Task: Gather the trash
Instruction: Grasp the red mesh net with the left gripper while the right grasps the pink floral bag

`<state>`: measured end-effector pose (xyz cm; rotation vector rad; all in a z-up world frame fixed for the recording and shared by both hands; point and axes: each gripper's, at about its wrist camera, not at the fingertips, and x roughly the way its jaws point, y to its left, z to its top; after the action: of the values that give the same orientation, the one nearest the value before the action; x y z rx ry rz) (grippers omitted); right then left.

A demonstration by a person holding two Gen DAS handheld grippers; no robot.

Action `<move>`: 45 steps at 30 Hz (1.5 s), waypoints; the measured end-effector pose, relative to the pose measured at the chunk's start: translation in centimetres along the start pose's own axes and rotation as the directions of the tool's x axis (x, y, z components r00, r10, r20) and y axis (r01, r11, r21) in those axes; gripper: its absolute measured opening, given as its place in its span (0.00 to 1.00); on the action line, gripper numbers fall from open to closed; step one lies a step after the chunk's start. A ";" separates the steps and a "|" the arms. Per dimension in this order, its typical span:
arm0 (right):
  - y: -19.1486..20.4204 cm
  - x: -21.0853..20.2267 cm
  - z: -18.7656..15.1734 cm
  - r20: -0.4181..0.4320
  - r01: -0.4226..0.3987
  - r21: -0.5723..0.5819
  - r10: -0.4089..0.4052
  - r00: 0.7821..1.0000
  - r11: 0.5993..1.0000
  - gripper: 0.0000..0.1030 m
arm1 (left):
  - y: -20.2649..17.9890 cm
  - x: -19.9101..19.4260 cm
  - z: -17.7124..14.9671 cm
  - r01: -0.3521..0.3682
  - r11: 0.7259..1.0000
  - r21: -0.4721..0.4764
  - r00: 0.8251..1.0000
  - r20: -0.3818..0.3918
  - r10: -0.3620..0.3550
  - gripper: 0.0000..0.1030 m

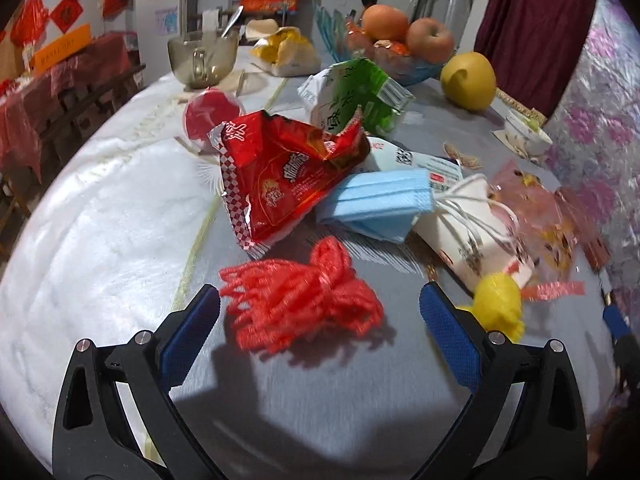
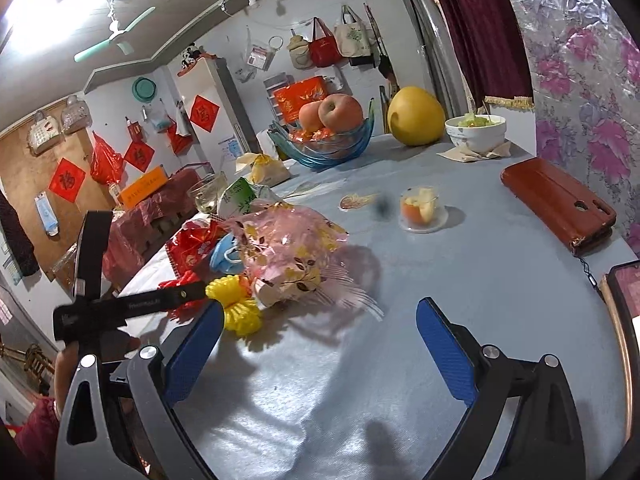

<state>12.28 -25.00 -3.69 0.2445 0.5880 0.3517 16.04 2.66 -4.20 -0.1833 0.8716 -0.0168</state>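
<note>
Tabletop [image 2: 500, 280]: apples [image 2: 340, 112] in blue glass bowl [image 2: 320, 152].

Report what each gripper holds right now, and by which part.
Nothing held. The left gripper is open around the red net; the right gripper is open over bare tablecloth.

Left tongs [image 1: 320, 312]: jaws spread wide, blue pads either side of the red foam net; neither pad touches it
Red foam net [image 1: 304, 300]: crumpled on the grey surface [image 1: 320, 400], between the pads
Yellow foam net [image 1: 500, 300]: just beyond the right pad, beside a white paper cup [image 1: 476, 240] lying on its side
Trash heap: red snack wrapper [image 1: 280, 176] torn open; blue face mask [image 1: 380, 204] touching its right edge; green-and-white packet [image 1: 352, 96] behind; pink patterned cellophane [image 1: 540, 216] to the right
Further back: glass bowl [image 1: 204, 58]; fruit dish with two apples [image 1: 404, 34]; yellow pomelo [image 1: 468, 80]
Focus: slight blur at the right side
</note>
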 end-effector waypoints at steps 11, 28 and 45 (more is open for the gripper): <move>0.5 -0.5 0.0 0.015 0.010 -0.017 -0.010 1.000 1.000 0.92 | 3.7 -4.2 -2.7 -0.078 0.994 0.075 0.993 0.096 0.071 0.53; 3.5 8.3 4.3 -0.130 0.003 0.000 -0.003 0.992 1.000 0.85 | 8.1 -4.1 -3.8 0.001 0.999 -0.044 0.996 0.089 0.003 0.65; 0.8 -0.4 2.3 0.072 -0.204 0.166 0.195 0.978 0.965 0.35 | 7.9 -4.7 -4.1 0.017 0.998 -0.058 0.992 0.124 -0.010 0.56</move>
<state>13.10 -24.69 -1.43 0.4815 0.5410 0.4877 9.39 10.25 -4.48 -0.2433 0.7473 0.0081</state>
